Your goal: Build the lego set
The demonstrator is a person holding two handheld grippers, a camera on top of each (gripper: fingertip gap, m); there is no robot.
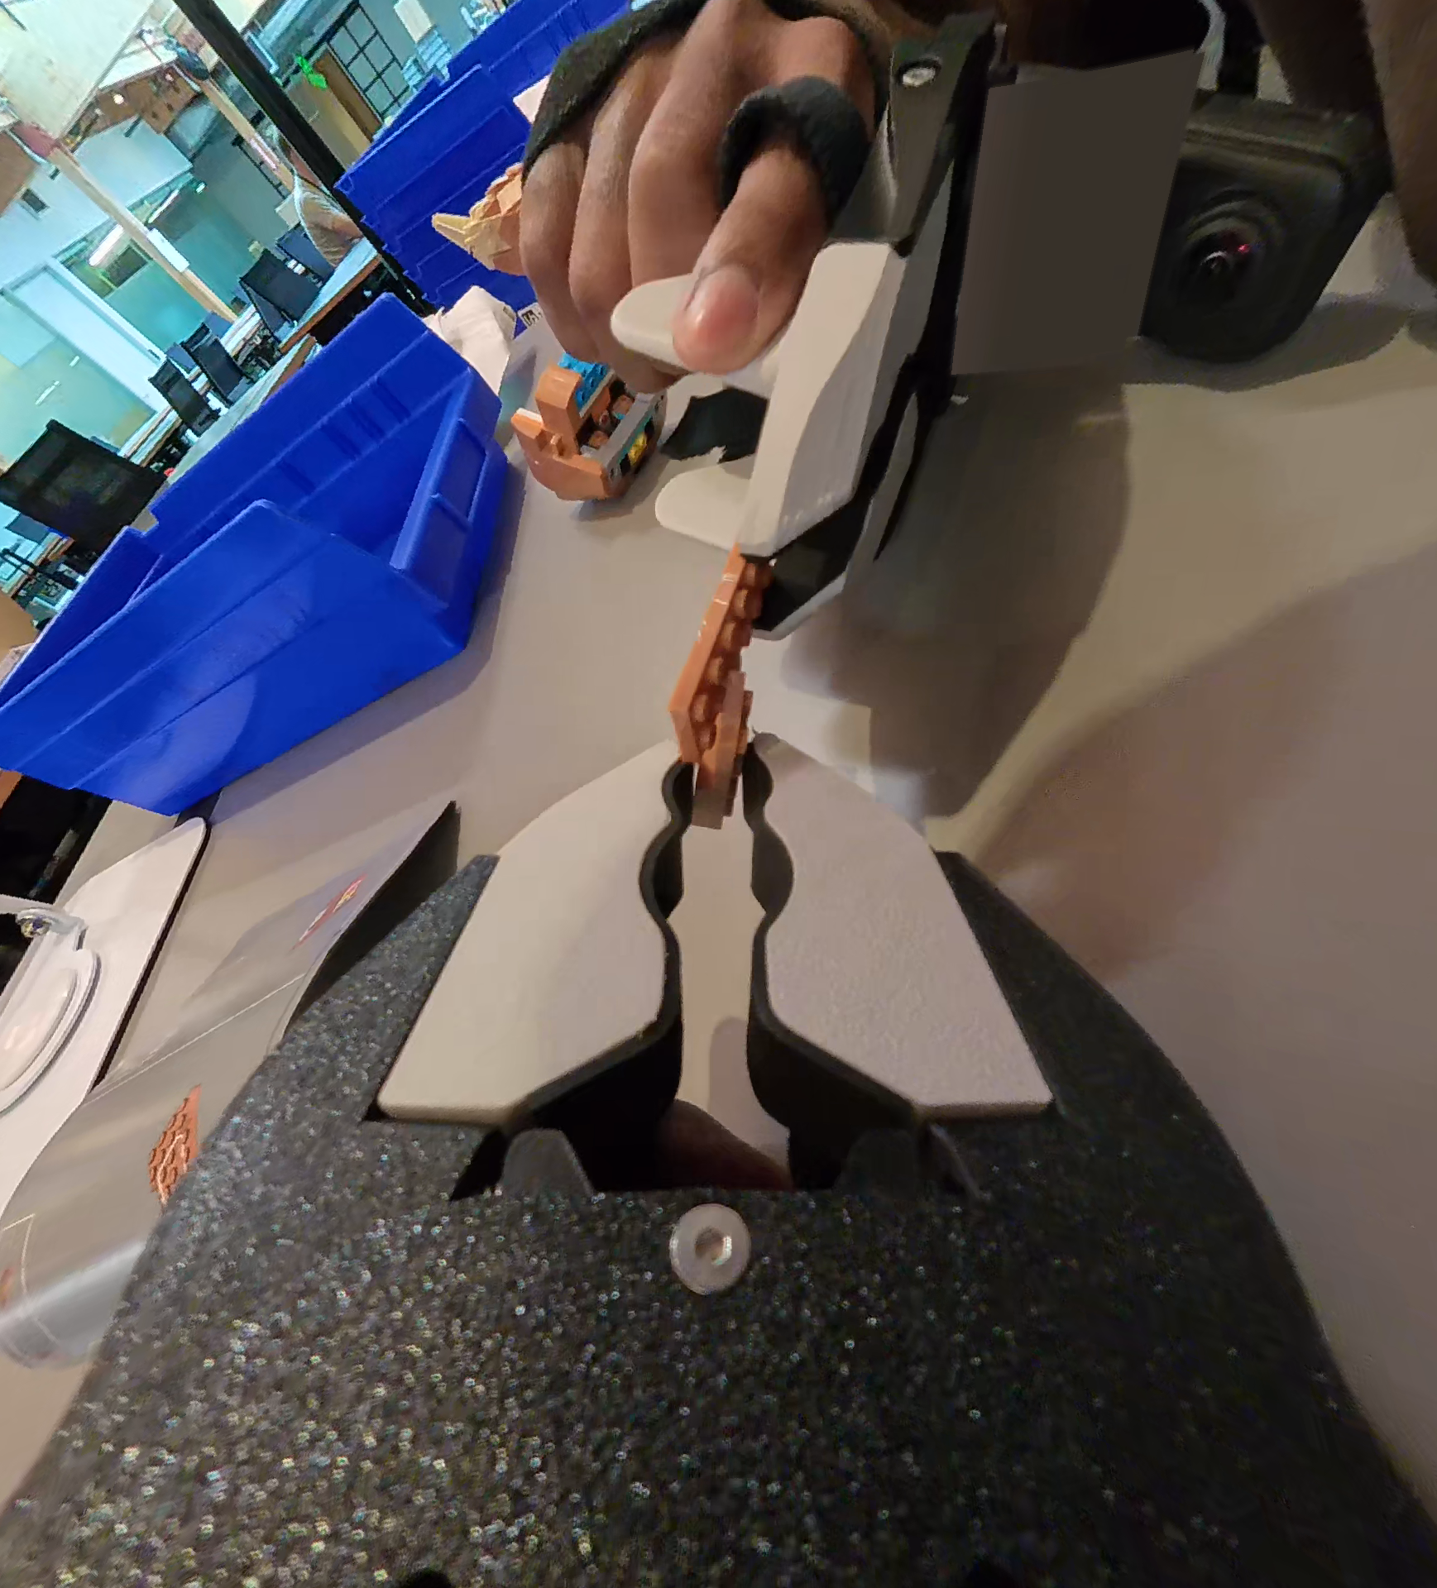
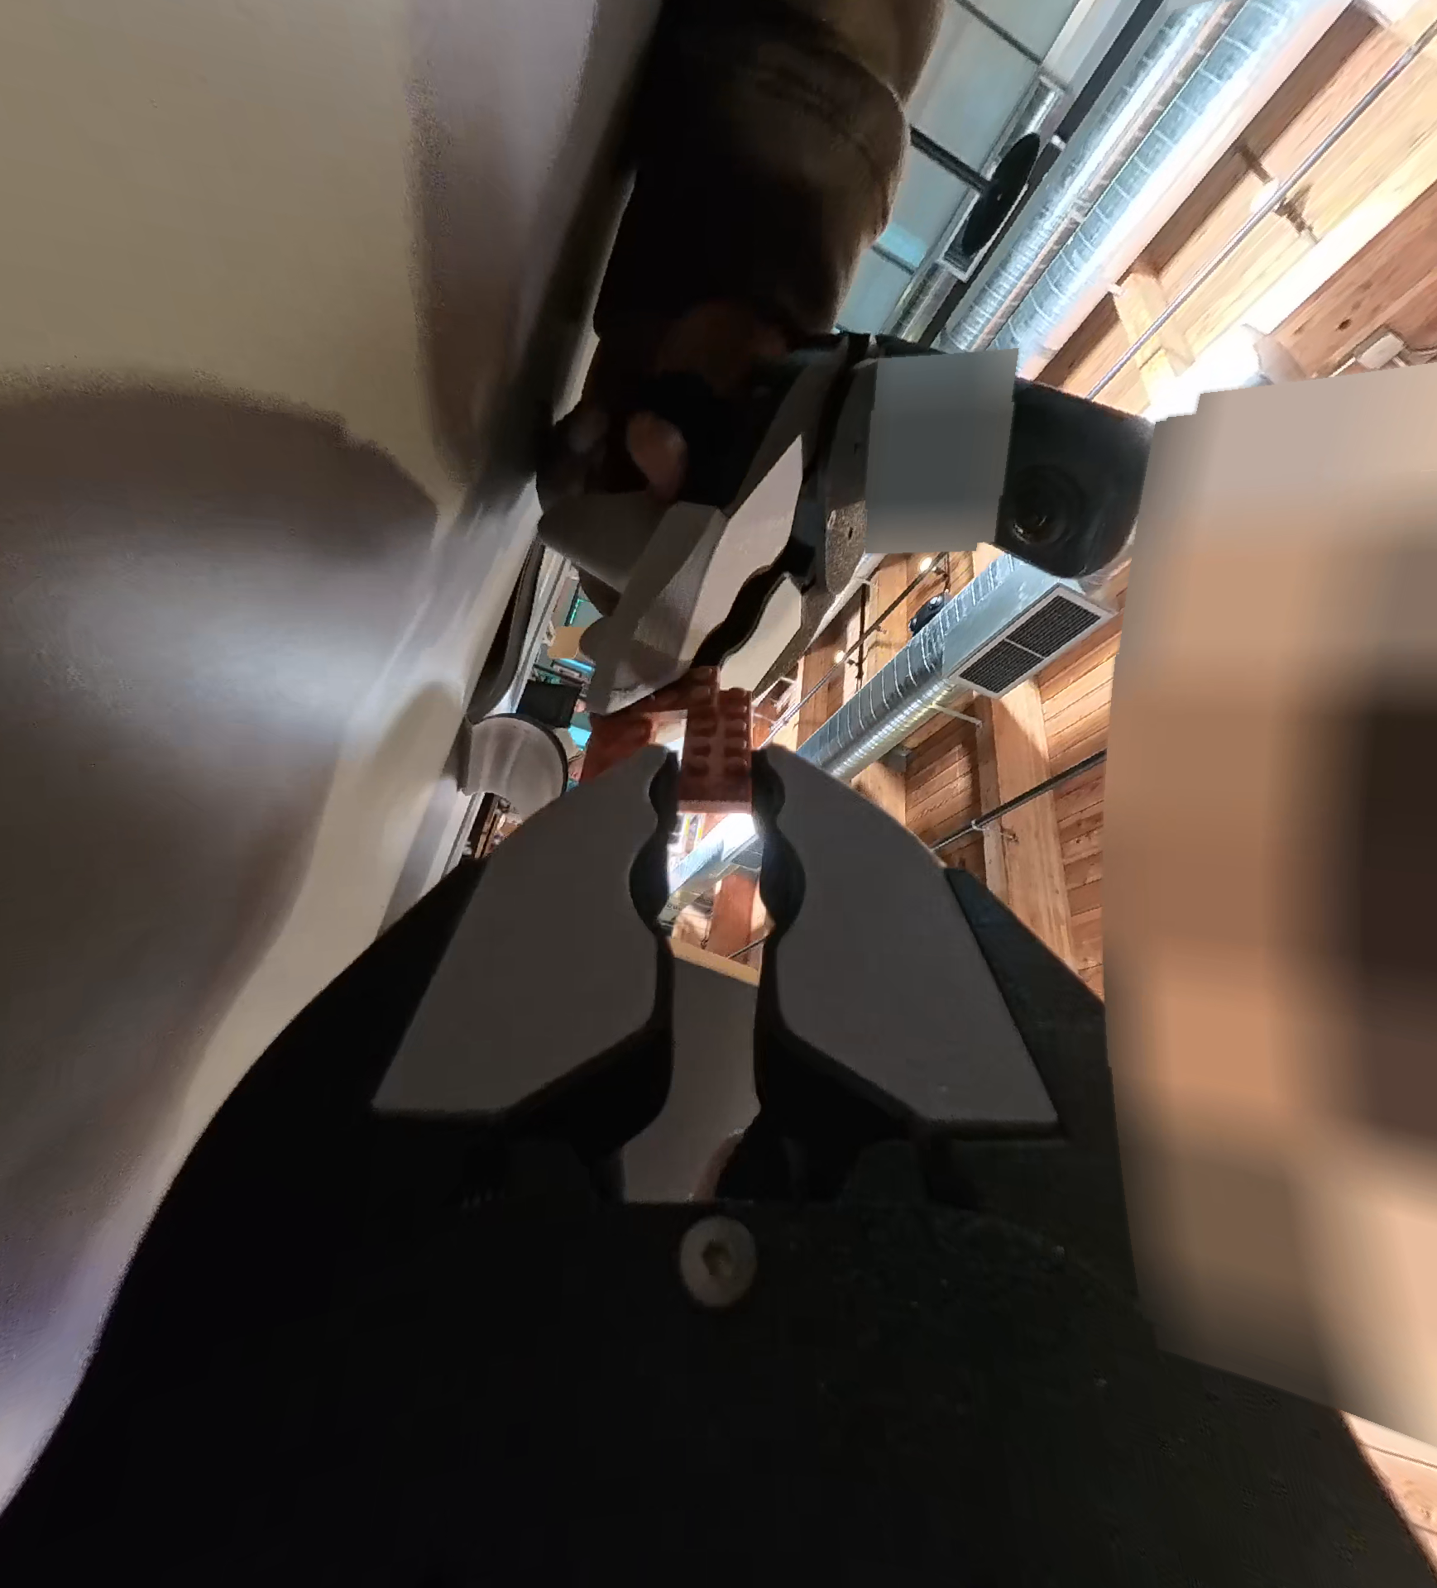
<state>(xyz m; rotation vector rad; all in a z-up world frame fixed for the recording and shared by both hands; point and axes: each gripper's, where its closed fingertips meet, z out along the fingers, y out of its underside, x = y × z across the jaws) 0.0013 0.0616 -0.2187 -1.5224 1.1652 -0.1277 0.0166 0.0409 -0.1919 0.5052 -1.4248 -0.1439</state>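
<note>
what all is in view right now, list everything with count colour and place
lego plates: two, reddish brown, pressed together in the air between both grippers
half-built lego model: one, brown with blue and grey, on the table behind the plates
storage bins: several, blue, along the table's left side and farther back
table: one, grey, under everything
paper sheets: a few, white, near left of the table
ducts: several, silver, on the wooden ceiling
left hand-held gripper: one, grey and black, shut on the lower plate
right hand-held gripper: one, grey and black, shut on the other plate
hand: one, in a black strap, holding the right gripper
</note>
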